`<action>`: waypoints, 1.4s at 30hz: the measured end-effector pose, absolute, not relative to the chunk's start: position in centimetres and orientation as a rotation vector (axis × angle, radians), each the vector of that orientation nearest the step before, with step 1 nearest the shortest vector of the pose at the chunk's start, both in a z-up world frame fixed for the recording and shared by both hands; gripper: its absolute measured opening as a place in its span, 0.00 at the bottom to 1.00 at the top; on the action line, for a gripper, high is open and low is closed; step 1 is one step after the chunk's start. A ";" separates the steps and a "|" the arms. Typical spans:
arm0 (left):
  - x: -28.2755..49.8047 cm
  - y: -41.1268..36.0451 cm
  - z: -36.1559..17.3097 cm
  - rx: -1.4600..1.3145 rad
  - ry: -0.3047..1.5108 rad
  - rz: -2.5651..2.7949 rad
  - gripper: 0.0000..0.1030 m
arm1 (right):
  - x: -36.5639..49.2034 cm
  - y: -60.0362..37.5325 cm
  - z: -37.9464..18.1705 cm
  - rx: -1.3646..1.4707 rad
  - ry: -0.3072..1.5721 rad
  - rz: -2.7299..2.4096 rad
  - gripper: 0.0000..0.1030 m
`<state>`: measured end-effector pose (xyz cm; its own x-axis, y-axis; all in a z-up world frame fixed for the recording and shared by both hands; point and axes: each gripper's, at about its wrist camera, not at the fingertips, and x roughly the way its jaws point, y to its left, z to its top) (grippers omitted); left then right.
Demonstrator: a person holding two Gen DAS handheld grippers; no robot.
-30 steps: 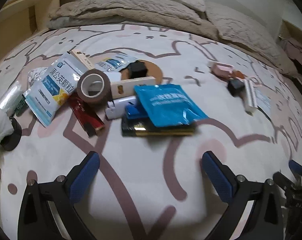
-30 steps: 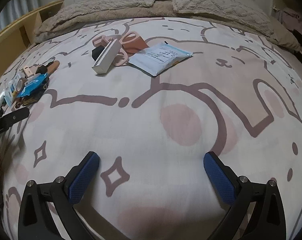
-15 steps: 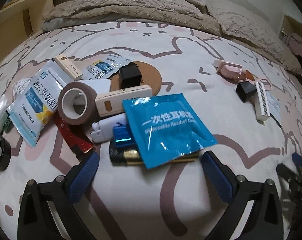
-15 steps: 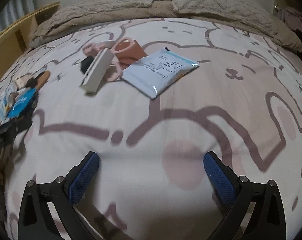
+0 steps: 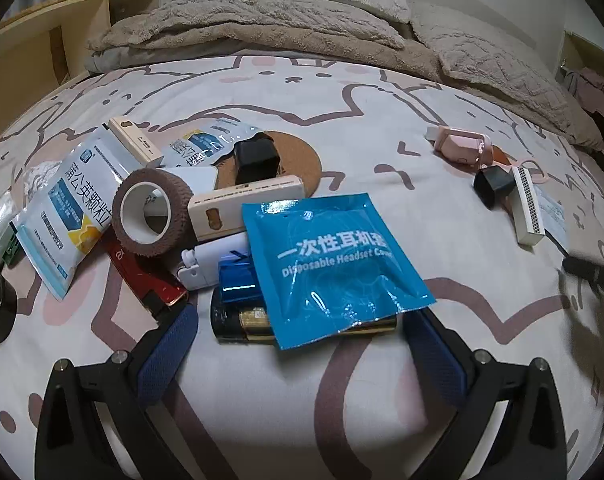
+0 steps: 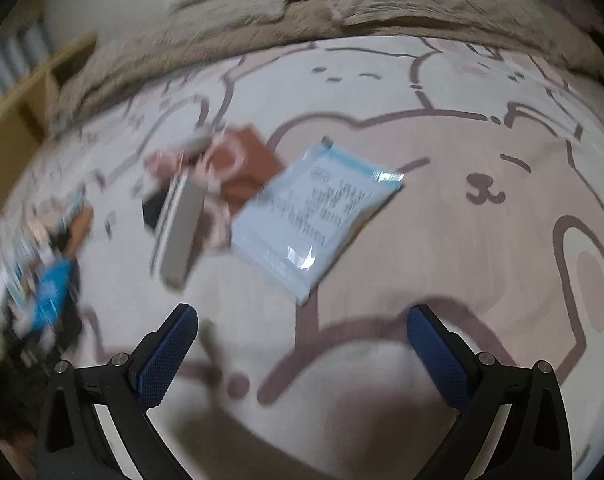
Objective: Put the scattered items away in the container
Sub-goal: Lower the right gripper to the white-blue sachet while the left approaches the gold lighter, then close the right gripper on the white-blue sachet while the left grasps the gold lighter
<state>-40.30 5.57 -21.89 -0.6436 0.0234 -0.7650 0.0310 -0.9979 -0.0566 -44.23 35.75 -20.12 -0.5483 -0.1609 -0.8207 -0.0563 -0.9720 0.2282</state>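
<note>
left gripper (image 5: 298, 340) has closed in on the pile over the last second: the blue headset-cover pouch (image 5: 329, 264) now sits right between its fingers, spread wide, nothing pinched. reads as lining up the first pick; no item moved yet.

right gripper (image 6: 302, 340) also spread and empty. its view has gone motion-blurred, swinging toward the white printed sachet (image 6: 313, 216) and the white ribbed box (image 6: 180, 232) nearer the bed's right side.

no container visible in either view, so drop-off spot unknown.

materials:
- pouch: glossy foil-plastic, flat, slippery, lying on a black-gold box (image 5: 242, 320) and a shiny blue packet (image 5: 238, 280)
- brown bandage roll (image 5: 152, 212): crepe cylinder on its side, may roll
- cream boxes (image 5: 246, 208): rigid, oblong
- cork coaster (image 5: 290, 160): flat disc under a black cube (image 5: 256, 160)
- bedsheet (image 5: 262, 400): soft printed fabric, gives under pressure
</note>
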 end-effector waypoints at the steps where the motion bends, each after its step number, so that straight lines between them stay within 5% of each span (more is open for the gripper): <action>1: -40.3 5.6 -21.9 1.323 0.103 -2.844 1.00 | -44.6 36.3 -20.0 1.461 -0.413 -2.697 1.00; 7: -40.2 5.8 -21.8 1.310 0.108 -2.849 0.99 | -47.2 39.2 -20.1 1.482 -0.855 -2.704 1.00; 18: -39.7 4.9 -21.5 1.267 0.159 -2.860 0.84 | -49.6 34.0 -21.4 1.547 -0.320 -2.848 1.00; 35: -39.1 5.1 -21.2 1.264 0.131 -2.850 0.79 | -45.7 34.9 -20.7 1.397 -0.238 -2.829 0.55; 42: -38.9 5.1 -21.2 1.269 0.135 -2.852 0.79 | -43.5 35.1 -20.7 1.355 -0.230 -2.785 0.53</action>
